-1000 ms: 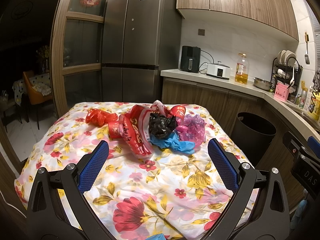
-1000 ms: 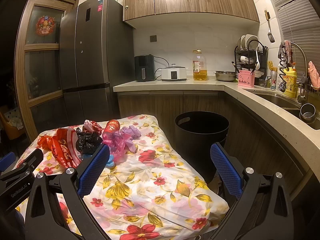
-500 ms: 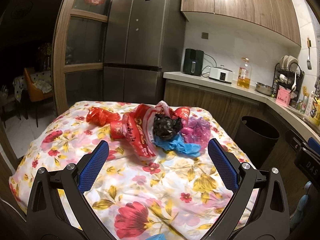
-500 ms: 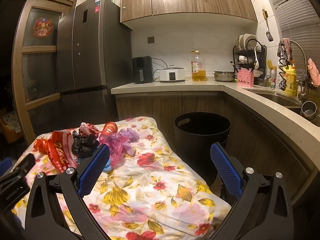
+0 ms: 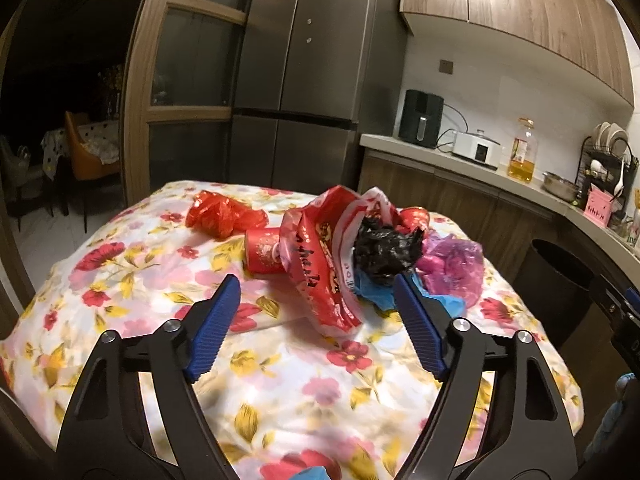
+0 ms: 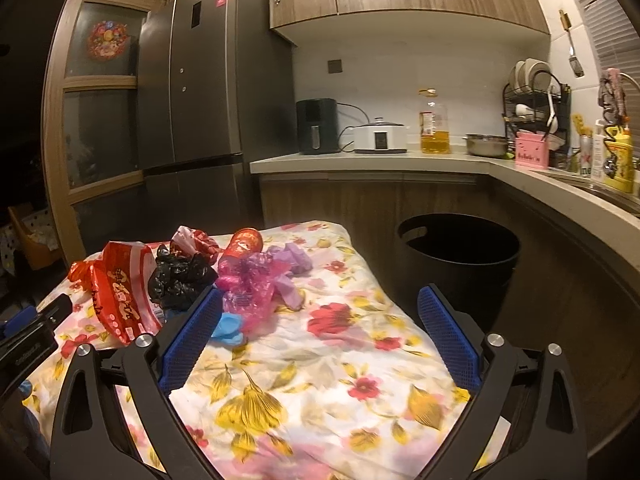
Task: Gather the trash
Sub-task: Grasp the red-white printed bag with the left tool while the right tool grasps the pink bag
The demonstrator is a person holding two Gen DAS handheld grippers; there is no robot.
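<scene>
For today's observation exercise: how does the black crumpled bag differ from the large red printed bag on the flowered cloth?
The black crumpled bag is plain and balled up tight; the red printed bag carries lettering and white patches.
The black bag is smaller; the red one spreads longer across the flowered cloth.
The black bag sits against the red bag's open side.
Both are thin plastic, lying in the same pile.

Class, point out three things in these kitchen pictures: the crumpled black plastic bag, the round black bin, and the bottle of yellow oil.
Crumpled black plastic bag point(image 5: 386, 250), left wrist view, bag's middle.
Round black bin point(image 6: 460, 264), right wrist view, front wall.
Bottle of yellow oil point(image 6: 435, 130), right wrist view, bottle's body.
</scene>
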